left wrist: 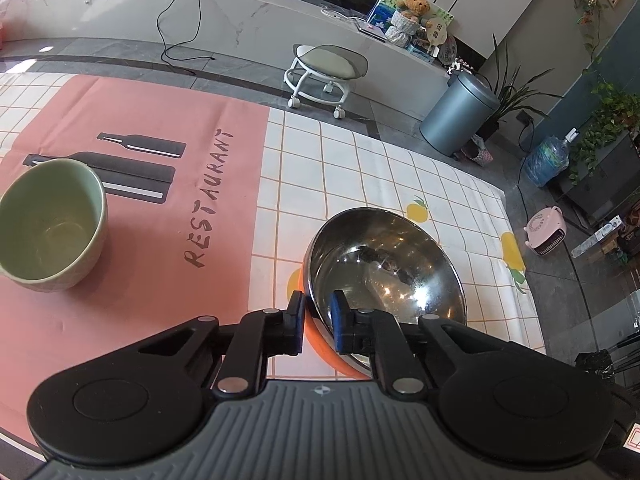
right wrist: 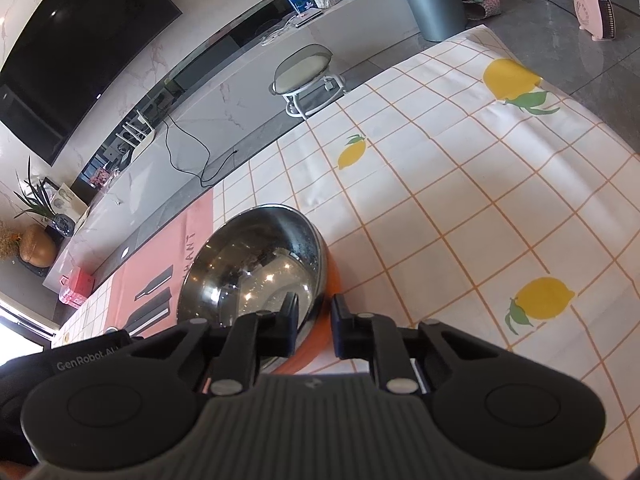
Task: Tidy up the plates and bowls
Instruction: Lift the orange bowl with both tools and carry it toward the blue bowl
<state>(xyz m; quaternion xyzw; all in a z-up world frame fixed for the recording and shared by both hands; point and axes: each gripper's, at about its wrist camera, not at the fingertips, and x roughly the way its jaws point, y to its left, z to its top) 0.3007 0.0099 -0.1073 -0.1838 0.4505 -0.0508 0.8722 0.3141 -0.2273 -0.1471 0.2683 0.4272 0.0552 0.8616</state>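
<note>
A steel bowl with an orange outside sits on the tablecloth. My left gripper has its jaws astride the bowl's near left rim, one finger outside and one inside, closed on it. In the right wrist view the same bowl has my right gripper astride its right rim, one finger inside and one outside; the outer finger stands a little off the orange wall. A green ceramic bowl stands upright on the pink panel to the left, apart from both grippers.
The tablecloth's far edge and right edge drop to the floor. Beyond stand a small wheeled stool, a grey bin, a water jug and a pink heater.
</note>
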